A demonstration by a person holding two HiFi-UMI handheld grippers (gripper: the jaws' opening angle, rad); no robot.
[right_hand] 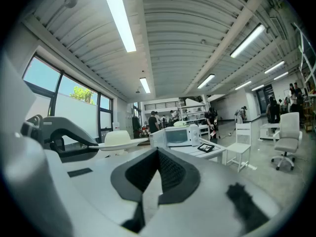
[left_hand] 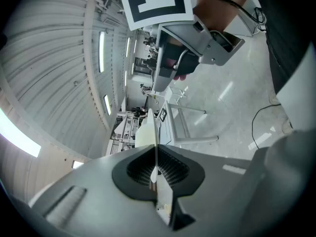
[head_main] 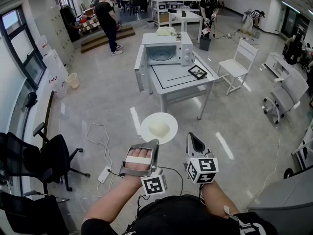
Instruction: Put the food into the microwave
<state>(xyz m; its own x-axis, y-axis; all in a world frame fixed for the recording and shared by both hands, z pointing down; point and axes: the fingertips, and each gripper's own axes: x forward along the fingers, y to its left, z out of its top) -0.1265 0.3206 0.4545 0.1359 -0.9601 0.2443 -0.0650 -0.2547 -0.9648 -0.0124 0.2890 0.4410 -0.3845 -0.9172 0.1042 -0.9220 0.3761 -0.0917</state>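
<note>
The step in hand looks like the carry. The left gripper [head_main: 154, 144] is clamped on the near rim of the round white plate [head_main: 146, 123], which juts out from it over the floor. The pale lump of food [head_main: 159, 128] sits at the plate's middle. Held by one edge only, the plate wants keeping level — any dip at the far side and the food could slide off. The white microwave [head_main: 166, 53] stands well away, at the far end of the pale grey table [head_main: 182, 77]. Its door is swung open to the left, so the approach should come straight toward the cavity. The right gripper [head_main: 195, 142] hangs just right of the plate, jaws together on nothing — free to steady the rim if needed.
</note>
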